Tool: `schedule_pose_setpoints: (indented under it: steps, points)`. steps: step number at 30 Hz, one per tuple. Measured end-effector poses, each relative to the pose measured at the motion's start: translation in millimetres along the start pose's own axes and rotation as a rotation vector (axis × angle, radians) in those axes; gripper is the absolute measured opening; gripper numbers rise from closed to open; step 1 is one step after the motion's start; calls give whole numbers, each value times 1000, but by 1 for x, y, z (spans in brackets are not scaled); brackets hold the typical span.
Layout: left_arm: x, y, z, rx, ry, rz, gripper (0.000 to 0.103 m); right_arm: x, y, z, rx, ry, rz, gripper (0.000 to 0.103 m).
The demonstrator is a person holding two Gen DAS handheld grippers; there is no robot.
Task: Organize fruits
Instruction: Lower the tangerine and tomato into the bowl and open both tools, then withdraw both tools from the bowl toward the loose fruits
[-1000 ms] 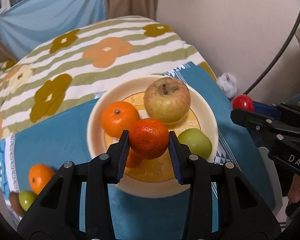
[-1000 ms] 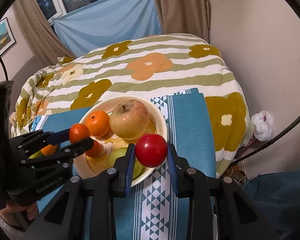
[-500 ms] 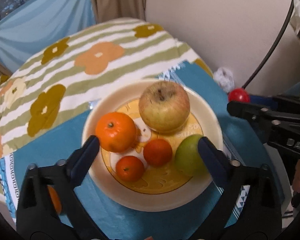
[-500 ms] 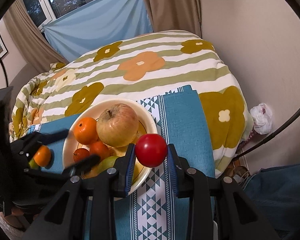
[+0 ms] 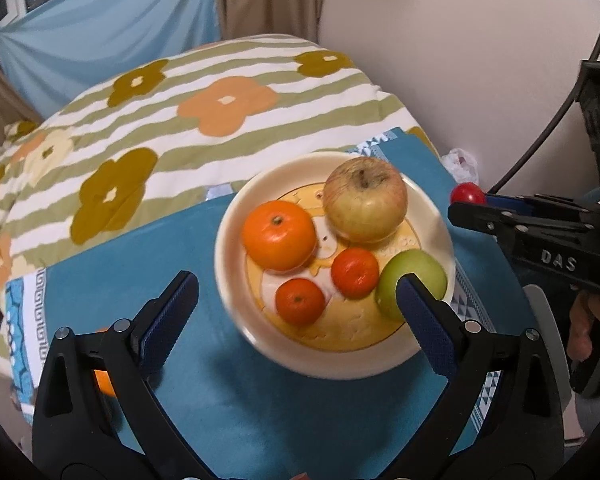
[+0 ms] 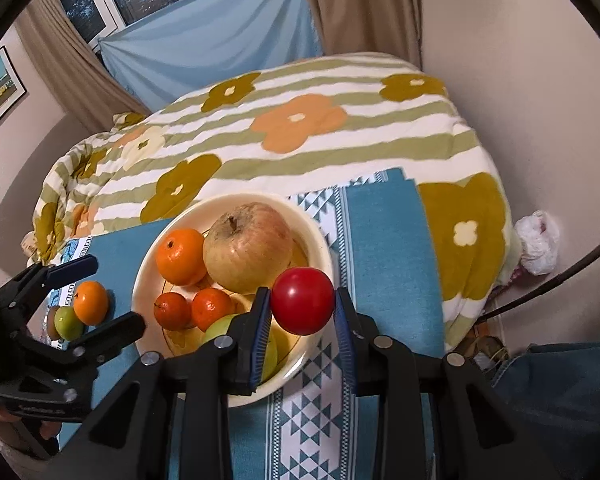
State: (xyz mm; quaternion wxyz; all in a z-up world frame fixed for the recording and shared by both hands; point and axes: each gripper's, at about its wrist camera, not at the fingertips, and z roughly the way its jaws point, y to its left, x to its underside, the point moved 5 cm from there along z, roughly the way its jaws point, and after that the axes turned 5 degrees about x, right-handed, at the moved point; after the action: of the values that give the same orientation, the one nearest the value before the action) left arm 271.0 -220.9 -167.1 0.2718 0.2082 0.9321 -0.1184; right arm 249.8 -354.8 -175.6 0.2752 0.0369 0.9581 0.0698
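Note:
A cream bowl on a teal cloth holds a large apple, a big orange, two small mandarins and a green fruit. My left gripper is open and empty, just in front of the bowl; it shows at the left of the right wrist view. My right gripper is shut on a red tomato above the bowl's right rim.
An orange and a green fruit lie on the teal cloth left of the bowl. The cloth lies on a flowered striped blanket. A wall and a white plastic bag are to the right.
My left gripper let go of a small mandarin into the bowl, opened wide and drew back to the left. My right gripper still holds the tomato, a bit nearer the bowl.

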Motion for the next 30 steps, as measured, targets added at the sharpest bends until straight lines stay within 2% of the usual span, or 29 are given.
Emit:
schedule_pose_setpoints:
  steps: [9, 16, 18, 20, 21, 30]
  points:
    - [24, 22, -19, -45, -3, -76, 103, 2, 14, 18, -45, 42, -30, 29]
    - [41, 31, -27, -63, -4, -114, 103, 4, 15, 20, -38, 39, -31, 29]
    - [44, 30, -29, -66, -7, -120, 103, 6, 16, 19, -32, 40, -41, 44]
    - [46, 29, -31, -70, -10, -124, 103, 6, 16, 16, -25, 18, -43, 86]
    - [47, 28, -33, -72, -12, -126, 103, 7, 17, 12, -29, 1, -43, 91]
    - [54, 23, -55, -94, -47, -148, 103, 14, 17, -17, -23, -62, -56, 94]
